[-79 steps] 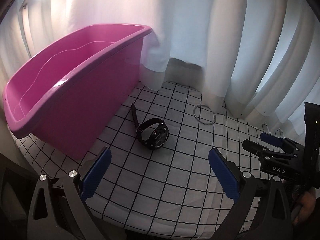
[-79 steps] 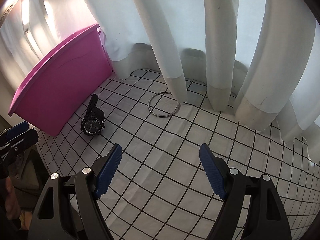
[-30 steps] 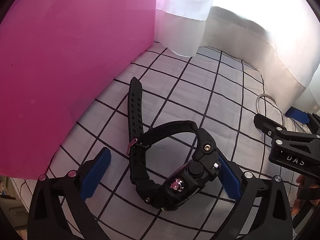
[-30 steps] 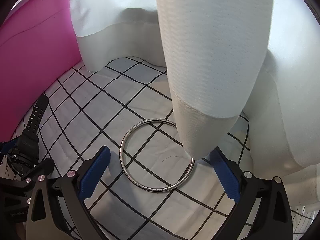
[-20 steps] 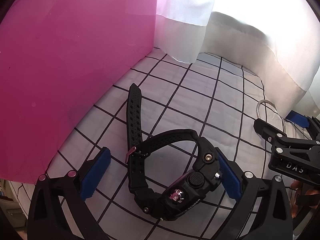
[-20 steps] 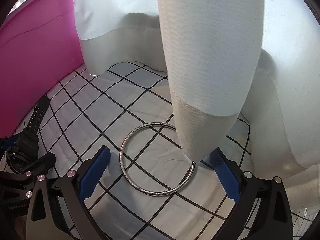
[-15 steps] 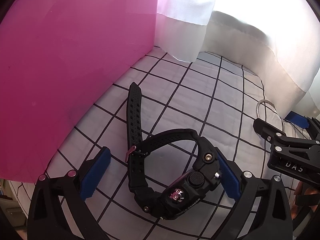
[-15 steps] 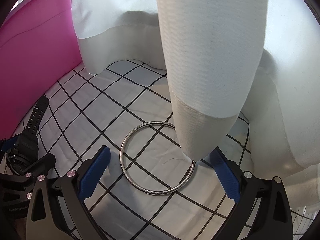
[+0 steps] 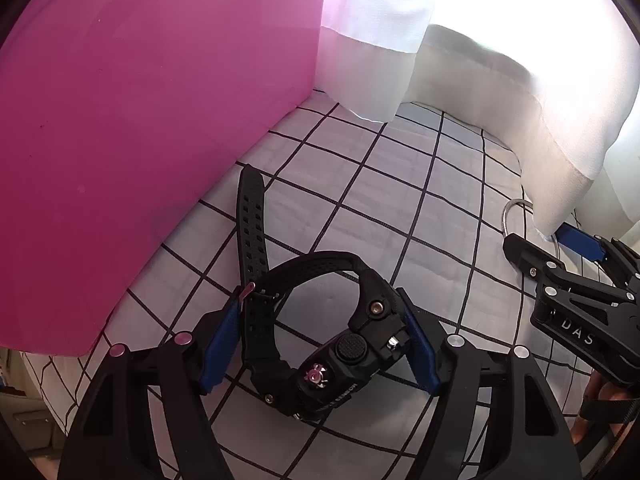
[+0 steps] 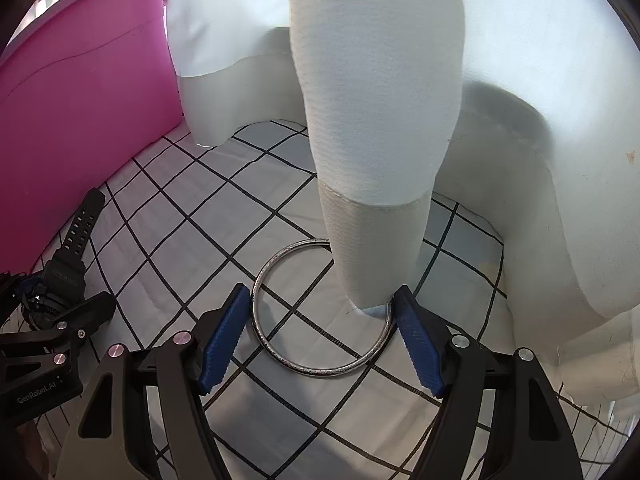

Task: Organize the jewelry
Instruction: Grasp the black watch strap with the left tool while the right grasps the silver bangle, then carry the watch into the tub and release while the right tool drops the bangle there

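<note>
**A:** On the checked cloth, right beside the pink tub, the left gripper has its blue pads against both sides of the black watch, clamped on it as far as I can tell. The loose strap end could snag the tub wall on the way up.

**B:** Bigger worry is the right gripper. Its pads only straddle the silver bangle, not pinching it, and the curtain hem sits on the ring, so it'll probably grab fabric too.
</note>
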A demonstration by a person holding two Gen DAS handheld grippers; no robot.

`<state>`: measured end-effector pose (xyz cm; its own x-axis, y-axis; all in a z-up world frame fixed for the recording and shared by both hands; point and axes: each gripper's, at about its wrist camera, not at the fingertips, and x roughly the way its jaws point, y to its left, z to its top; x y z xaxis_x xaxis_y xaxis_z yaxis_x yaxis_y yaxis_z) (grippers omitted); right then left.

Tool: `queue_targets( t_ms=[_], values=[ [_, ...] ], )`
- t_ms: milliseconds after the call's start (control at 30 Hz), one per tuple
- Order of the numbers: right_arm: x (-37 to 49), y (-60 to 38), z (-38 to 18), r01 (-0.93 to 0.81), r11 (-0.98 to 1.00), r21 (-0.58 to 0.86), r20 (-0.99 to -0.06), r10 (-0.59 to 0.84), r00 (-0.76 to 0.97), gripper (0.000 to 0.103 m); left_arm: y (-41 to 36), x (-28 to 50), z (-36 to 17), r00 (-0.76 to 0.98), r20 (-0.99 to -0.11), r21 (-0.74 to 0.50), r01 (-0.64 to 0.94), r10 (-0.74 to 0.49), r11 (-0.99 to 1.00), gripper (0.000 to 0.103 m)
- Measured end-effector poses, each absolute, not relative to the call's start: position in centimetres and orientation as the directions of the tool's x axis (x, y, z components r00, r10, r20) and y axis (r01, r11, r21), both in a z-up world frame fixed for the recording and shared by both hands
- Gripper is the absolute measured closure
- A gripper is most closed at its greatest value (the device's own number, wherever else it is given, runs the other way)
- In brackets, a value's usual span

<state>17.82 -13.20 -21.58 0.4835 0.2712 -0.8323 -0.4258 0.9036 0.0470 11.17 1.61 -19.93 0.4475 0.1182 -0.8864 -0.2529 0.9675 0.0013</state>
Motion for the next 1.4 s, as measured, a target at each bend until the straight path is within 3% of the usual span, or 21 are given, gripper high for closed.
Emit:
queue_targets(
  t_ms=[567,600,633,667,767,1133,1400],
  values=[
    [8.0,-16.0,-19.3,-0.434,0.894,0.114,-0.803,0.34,0.489,0.032,0.7,4.7,-16.6,0.501,-0.863,-0.013,-0.14,0.059,0.99,0.035],
    [7.5,-16.1,-18.9,-0.434,0.894,0.115,-0.799,0.343,0.494,0.032,0.6,4.3,-16.0,0.513,-0.856,-0.011,-0.129,0.057,0.992,0.04],
    [6.7,-16.3,-18.5,-0.434,0.894,0.114,-0.794,0.345,0.501,0.032,0.5,3.9,-15.5,0.525,-0.85,-0.008,-0.116,0.054,0.993,0.067],
    [6.3,-16.4,-18.0,-0.436,0.893,0.113,-0.789,0.347,0.507,0.032,0.4,3.7,-15.1,0.523,-0.852,-0.019,-0.089,0.031,0.996,0.079],
    [7.3,-16.6,-16.5,-0.443,0.89,0.107,-0.783,0.35,0.514,0.032,0.2,3.3,-14.2,0.543,-0.838,0.012,-0.069,0.048,0.998,0.079],
    [6.8,-16.3,-14.4,-0.43,0.897,0.102,-0.764,0.348,0.544,0.032,2.7,2.0,-12.3,0.573,-0.818,-0.099,-0.062,-0.046,0.993,0.08],
    [6.5,-16.2,-13.5,-0.421,0.9,0.117,-0.751,0.357,0.555,0.032,3.5,0.5,-9.3,0.623,-0.78,-0.108,-0.033,-0.064,0.994,0.08]
  ],
)
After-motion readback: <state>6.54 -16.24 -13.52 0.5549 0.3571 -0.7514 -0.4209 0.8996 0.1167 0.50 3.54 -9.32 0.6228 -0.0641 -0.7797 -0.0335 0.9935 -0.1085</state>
